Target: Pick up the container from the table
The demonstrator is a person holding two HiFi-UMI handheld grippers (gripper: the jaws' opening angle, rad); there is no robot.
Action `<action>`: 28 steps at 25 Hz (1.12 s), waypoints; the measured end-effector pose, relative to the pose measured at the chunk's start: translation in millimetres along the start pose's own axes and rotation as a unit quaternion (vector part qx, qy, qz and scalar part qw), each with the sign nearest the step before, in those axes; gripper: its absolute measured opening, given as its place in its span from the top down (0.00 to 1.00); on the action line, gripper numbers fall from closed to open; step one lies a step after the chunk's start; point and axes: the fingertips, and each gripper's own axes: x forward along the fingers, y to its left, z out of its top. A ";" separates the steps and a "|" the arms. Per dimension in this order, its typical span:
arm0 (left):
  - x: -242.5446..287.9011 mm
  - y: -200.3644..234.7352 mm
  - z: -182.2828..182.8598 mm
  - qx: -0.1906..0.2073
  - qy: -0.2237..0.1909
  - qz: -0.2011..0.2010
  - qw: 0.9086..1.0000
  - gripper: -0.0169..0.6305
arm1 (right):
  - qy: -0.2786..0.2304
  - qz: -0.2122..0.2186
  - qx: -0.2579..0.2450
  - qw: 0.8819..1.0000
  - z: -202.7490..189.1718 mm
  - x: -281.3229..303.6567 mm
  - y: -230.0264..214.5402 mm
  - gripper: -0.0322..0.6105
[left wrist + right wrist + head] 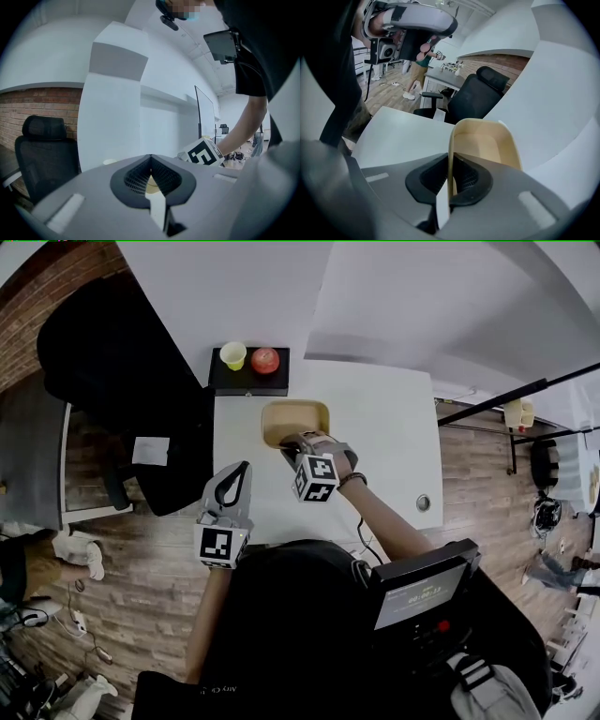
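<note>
- The tan container (295,418) is at your 12 o'clock, near the far edge of the white desk (384,442). It looks empty.
- Your right tongs (289,442) are clamped on the container's near wall, one jaw inside and one outside. They hold nothing but that thin rim.
- Risk: held by a single wall, the container could swing, flex or slip free if you lift quickly or tip your wrist.
- Your left tongs (243,470) are closed on nothing. They are at 8 o'clock from the container, well apart from it, by the desk's left edge.
- A black tray (248,382) with a yellow cup (233,355) and a red round object (265,360) lies at 11 o'clock just beyond the container. A forward swing could knock it.
- Bare desk lies open at 3 o'clock. An office chair (112,362) stands off the left edge at 9 o'clock.
</note>
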 end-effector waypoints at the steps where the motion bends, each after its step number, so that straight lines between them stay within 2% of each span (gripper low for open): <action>1: 0.5 -0.4 0.1 0.000 0.000 -0.001 1.000 0.98 | -0.001 -0.001 0.001 1.000 0.5 -1.0 0.1 0.91; 19: 5.2 2.8 -3.9 -0.008 0.004 -0.004 1.000 0.98 | -0.039 -0.037 0.018 0.998 24.0 -29.7 -24.3 0.91; 28: 7.6 4.9 -0.2 -0.015 -0.001 -0.006 1.000 0.98 | -0.057 -0.053 0.007 0.997 41.3 -41.9 -35.6 0.91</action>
